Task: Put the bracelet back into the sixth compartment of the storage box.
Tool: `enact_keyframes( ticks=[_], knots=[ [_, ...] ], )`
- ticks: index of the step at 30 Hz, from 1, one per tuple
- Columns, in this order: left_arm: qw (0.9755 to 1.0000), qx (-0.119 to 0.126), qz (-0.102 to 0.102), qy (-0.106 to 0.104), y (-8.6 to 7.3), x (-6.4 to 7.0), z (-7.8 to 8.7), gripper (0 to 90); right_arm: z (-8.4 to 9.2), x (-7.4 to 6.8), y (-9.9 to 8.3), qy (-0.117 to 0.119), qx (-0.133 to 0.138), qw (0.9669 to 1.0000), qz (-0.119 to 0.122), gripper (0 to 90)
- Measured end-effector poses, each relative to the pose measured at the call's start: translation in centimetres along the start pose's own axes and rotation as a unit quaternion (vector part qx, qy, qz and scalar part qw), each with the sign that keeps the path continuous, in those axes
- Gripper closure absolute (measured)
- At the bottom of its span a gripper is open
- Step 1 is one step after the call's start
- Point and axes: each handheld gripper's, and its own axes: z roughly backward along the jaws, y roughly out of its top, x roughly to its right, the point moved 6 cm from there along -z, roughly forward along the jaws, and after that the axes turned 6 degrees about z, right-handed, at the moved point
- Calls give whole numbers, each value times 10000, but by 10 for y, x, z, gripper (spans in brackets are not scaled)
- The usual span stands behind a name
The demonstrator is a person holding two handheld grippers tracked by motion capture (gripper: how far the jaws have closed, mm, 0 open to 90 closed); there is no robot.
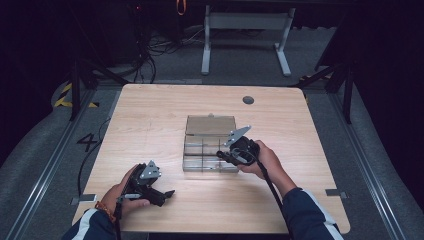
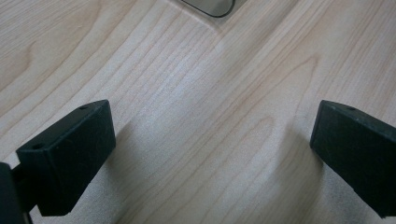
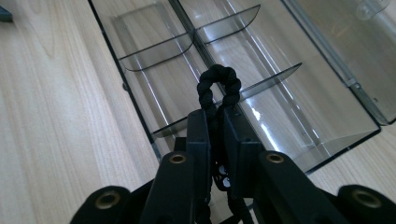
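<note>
Your left tool is matte black all over, with a grey three-cornered plate bolted on top of its body and a dark cable trailing back from it along your forearm. Its two jaws end in blocky black pads with a faintly grainy face (each has small round holes along its upper edge). Your right tool carries the same grey plate and black cable; behind its narrow black jaws sit angular black links with brass-coloured pivot screws. You wear dark navy sleeves with a white stripe, and an orange band behind the left tool at the wrist.
</note>
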Motion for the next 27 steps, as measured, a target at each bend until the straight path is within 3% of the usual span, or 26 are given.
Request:
enact_keyframes(
  ticks=[14,27],
  knots=[
    [10000,3,-4,-2,0,0,0,6,-25,7,-9,292,-688,9966,-351,818],
    [10000,-1,0,-1,0,0,0,6,-33,7,-8,378,-863,9946,-433,821]
  ],
)
